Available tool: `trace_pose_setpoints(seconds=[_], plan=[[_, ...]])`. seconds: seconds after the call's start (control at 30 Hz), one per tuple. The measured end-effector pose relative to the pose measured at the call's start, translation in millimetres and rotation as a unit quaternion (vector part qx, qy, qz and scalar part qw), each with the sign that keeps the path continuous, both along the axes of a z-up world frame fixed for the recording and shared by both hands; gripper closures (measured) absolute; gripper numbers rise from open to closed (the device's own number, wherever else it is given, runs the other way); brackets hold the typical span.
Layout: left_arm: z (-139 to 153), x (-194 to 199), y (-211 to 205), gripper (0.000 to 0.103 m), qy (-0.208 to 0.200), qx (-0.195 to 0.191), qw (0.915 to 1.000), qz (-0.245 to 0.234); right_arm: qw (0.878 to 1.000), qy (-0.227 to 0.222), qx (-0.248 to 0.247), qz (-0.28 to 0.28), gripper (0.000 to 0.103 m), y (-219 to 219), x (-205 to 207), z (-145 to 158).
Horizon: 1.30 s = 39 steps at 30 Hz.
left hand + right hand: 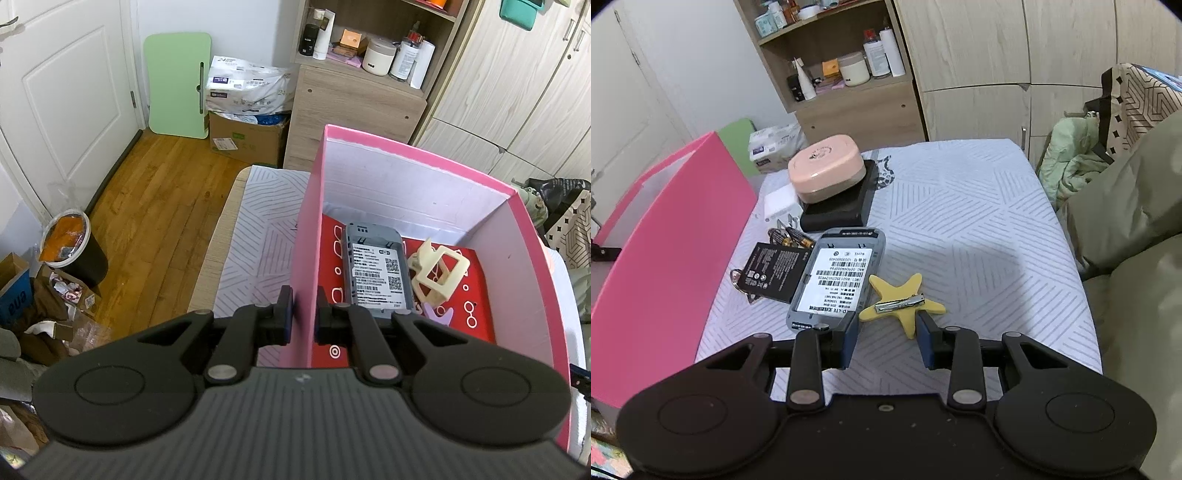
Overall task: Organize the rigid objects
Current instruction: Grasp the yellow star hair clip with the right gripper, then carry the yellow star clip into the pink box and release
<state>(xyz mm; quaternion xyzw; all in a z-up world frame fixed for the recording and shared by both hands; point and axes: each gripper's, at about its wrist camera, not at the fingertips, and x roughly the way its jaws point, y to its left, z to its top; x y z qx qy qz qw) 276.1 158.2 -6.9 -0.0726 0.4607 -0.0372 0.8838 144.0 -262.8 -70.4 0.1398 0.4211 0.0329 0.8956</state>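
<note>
My left gripper (303, 314) is shut on the left wall of the pink box (306, 236). Inside the box lie a grey device (376, 273) with a label, a cream hair claw (439, 273) and a lilac clip (439, 315). The pink box also shows in the right wrist view (668, 254) at the left. My right gripper (886, 339) is open just above the table, its fingers on either side of a yellow star hair clip (901, 299). A second grey device (836, 278) lies left of the star.
On the striped tablecloth (979, 229) lie a black battery (774, 271), AA batteries (792, 238), a white charger (779, 203) and a pink case (827, 170) on a black block (860, 206). A shelf unit (849, 74) stands behind. Bedding (1126, 206) lies at the right.
</note>
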Motion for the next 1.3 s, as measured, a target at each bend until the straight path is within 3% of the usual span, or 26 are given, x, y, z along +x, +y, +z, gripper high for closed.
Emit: trace_pose_setpoints(seconds=[0.27,0.43,0.57,0.73,0.87,1.0,1.3], plan=[[-0.3,-0.1,1.4,0.094,0.0,-0.004,1.0,0.001,1.0,-0.021,0.0,0.012,0.064,5.7,-7.6,19.2],[-1.0,0.3,0.1,0.094,-0.001,-0.004,1.0,0.0,0.997,-0.07,0.023,0.024,0.064,17.5,-9.3,47.0],[-1.5,-0.2,0.7,0.094,-0.001,-0.007,1.0,0.001,0.989,-0.115,0.027,0.087,0.064,45.2,-5.1,80.9],[-1.1,-3.4,4.0,0.094,-0.005,-0.014,0.9999,0.004,0.97,-0.145,0.027,0.194,0.064,98.4,7.7,117.5],[1.5,-6.9,-1.3,0.095,-0.016,0.004,0.9999,0.001,0.95,-0.136,0.006,0.281,0.064,153.7,28.0,133.3],[5.8,-9.7,-2.2,0.096,-0.032,0.013,0.9994,0.001,0.937,-0.101,-0.022,0.335,0.065,203.2,57.0,129.5],[7.9,-11.2,1.2,0.097,-0.041,0.009,0.9991,0.002,0.937,-0.017,-0.011,0.348,0.065,249.3,133.3,98.2]])
